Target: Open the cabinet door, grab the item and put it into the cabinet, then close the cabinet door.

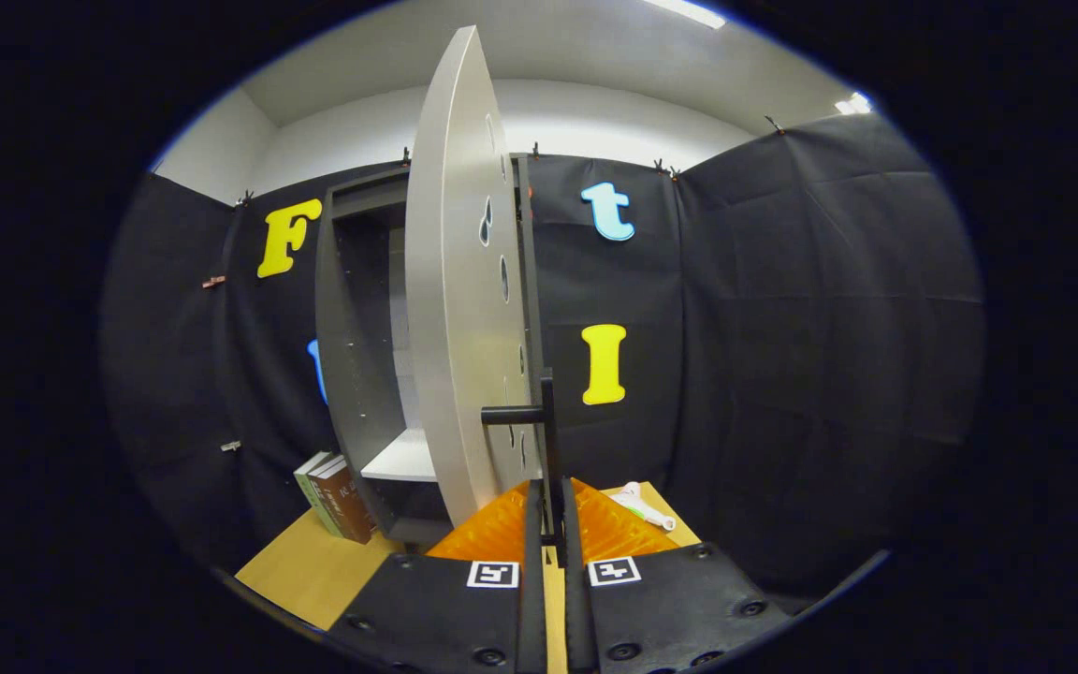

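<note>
Your claw (549,524) is clamped on the door handle (546,440) just ahead, door (455,309) half open; pull off its arc and the handle could slip free.

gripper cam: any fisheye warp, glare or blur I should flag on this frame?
Gripper view: strong fisheye warp, the open cabinet door bows into a curve; ceiling lights blow out to white, no glare on the door; the door handle, clamped between the fingers of the gripper, stays sharp; the white item on the table is small and soft in detail.
</note>
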Available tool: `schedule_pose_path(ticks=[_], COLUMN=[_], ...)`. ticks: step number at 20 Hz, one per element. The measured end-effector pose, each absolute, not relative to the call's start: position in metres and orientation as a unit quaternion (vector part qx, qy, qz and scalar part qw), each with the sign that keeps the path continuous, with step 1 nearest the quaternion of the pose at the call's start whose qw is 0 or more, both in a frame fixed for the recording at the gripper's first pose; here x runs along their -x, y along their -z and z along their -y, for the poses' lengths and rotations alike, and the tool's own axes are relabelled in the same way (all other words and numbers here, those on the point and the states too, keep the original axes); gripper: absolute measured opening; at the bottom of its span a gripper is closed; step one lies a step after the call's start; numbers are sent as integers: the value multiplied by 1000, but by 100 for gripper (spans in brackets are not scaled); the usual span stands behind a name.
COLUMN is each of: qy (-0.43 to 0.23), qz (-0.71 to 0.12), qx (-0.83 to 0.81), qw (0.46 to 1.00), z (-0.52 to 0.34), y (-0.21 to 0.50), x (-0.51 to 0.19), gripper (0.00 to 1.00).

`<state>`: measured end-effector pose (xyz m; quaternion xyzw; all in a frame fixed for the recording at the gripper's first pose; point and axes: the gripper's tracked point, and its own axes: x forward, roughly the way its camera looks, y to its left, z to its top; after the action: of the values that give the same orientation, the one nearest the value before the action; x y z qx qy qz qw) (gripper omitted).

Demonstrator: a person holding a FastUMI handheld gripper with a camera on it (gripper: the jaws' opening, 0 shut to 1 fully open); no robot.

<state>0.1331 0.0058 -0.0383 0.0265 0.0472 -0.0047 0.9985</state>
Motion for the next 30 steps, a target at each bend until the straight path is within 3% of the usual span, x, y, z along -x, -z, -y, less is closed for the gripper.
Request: schedule_pose_path(ticks=[12,14,15,18,22,27,30], qy=[42,57,69,84,59,-45,-114], qz=[-24,-17,-12,8,-4,-10,-93], qx=[14,26,34,38,22,27,22], qw=[999,998,997,996,998,999,989], z=[18,25,29,31,12,-31,-51], y=[29,24,22,13,18,30,64], x=[-136,-130,-132,-133,-133,-135,-124], gripper=[13,25,36,50,98,98,97])
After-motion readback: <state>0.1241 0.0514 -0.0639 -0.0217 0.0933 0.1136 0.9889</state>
